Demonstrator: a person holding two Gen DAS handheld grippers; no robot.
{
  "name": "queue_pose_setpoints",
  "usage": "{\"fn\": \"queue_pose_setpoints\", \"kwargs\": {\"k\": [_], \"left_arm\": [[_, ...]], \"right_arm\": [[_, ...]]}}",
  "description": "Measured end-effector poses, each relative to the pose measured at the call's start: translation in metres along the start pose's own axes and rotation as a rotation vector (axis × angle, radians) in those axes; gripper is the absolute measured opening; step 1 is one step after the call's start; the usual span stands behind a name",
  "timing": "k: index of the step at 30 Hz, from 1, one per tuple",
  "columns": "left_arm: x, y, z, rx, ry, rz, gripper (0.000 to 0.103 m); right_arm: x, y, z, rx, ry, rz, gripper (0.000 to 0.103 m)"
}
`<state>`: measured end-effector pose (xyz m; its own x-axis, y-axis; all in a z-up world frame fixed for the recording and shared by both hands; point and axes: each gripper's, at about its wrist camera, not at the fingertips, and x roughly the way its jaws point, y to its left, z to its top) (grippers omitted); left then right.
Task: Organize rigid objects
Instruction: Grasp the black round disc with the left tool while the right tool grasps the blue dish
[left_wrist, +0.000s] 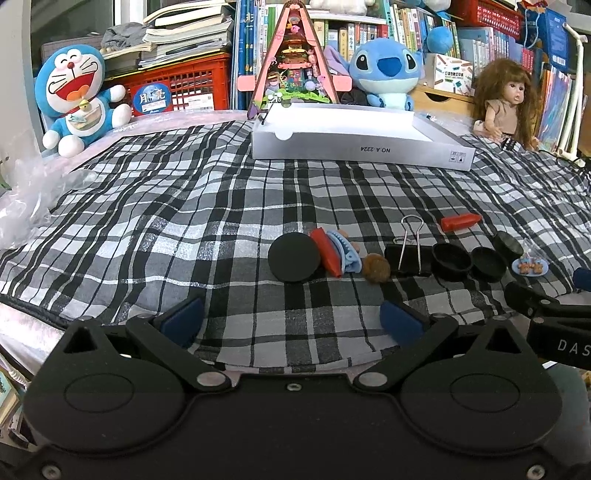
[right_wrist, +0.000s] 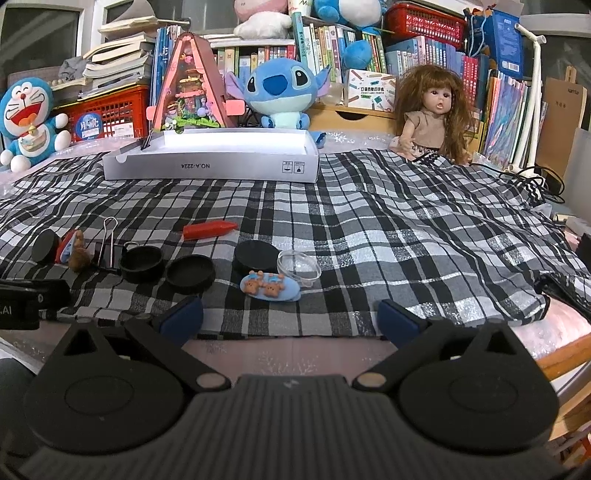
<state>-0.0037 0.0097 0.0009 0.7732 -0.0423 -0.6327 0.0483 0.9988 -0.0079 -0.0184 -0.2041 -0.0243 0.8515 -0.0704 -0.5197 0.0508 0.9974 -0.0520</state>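
A Doraemon plush (left_wrist: 75, 98), Stitch plush (right_wrist: 280, 90) and doll (right_wrist: 434, 110) sit before seemingly book-filled shelves (right_wrist: 332, 40).

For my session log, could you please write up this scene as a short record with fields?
Surface: plaid cloth
Container: white shallow box at the far side, open; contents not visible
Loose items: red crayon-like piece, binder clip, two open black caps, black disc, blue bear hair clip, clear lid
Left tool: open, holding nothing, short of the items
Right tool: open, holding nothing, near the cloth edge
Backdrop: Doraemon plush, Stitch plush, doll
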Motion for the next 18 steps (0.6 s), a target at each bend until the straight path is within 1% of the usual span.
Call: {"fn": "queue_pose_setpoints", "kwargs": {"k": [4, 7, 9, 10, 12, 14, 16, 17, 18], "left_arm": [[-0.003, 0.003, 0.004, -0.014, -0.006, -0.020, 0.092], [-0.006, 0.006, 0.008, -0.022, -0.019, -0.033, 0.085], [-0.008, 0.008, 0.011, -0.022, -0.037, -0.034, 0.076], [-0.009, 0.008, 0.013, -0.015, -0.048, -0.033, 0.073], [-0.012, 0.008, 0.015, 0.006, -0.068, -0.029, 0.064], [-0.014, 0.008, 0.016, 0.026, -0.089, -0.030, 0.060], [-0.015, 0.010, 0.016, 0.031, -0.095, -0.029, 0.056], [-0.015, 0.011, 0.017, 0.031, -0.098, -0.030, 0.051], [-0.015, 0.012, 0.017, 0.033, -0.098, -0.031, 0.050]], "right_arm": [[-0.002, 0.000, 0.003, 0.011, -0.009, 0.013, 0.103], [-0.005, 0.002, 0.005, 0.010, -0.022, 0.025, 0.103], [-0.007, 0.006, 0.006, -0.004, -0.030, 0.034, 0.102], [-0.007, 0.008, 0.006, -0.011, -0.036, 0.034, 0.101], [-0.008, 0.011, 0.007, -0.013, -0.046, 0.034, 0.096], [-0.009, 0.011, 0.007, 0.000, -0.054, 0.043, 0.095], [-0.009, 0.009, 0.008, 0.014, -0.058, 0.048, 0.091], [-0.010, 0.008, 0.008, 0.019, -0.060, 0.048, 0.085], [-0.010, 0.008, 0.008, 0.023, -0.060, 0.046, 0.080]]}}
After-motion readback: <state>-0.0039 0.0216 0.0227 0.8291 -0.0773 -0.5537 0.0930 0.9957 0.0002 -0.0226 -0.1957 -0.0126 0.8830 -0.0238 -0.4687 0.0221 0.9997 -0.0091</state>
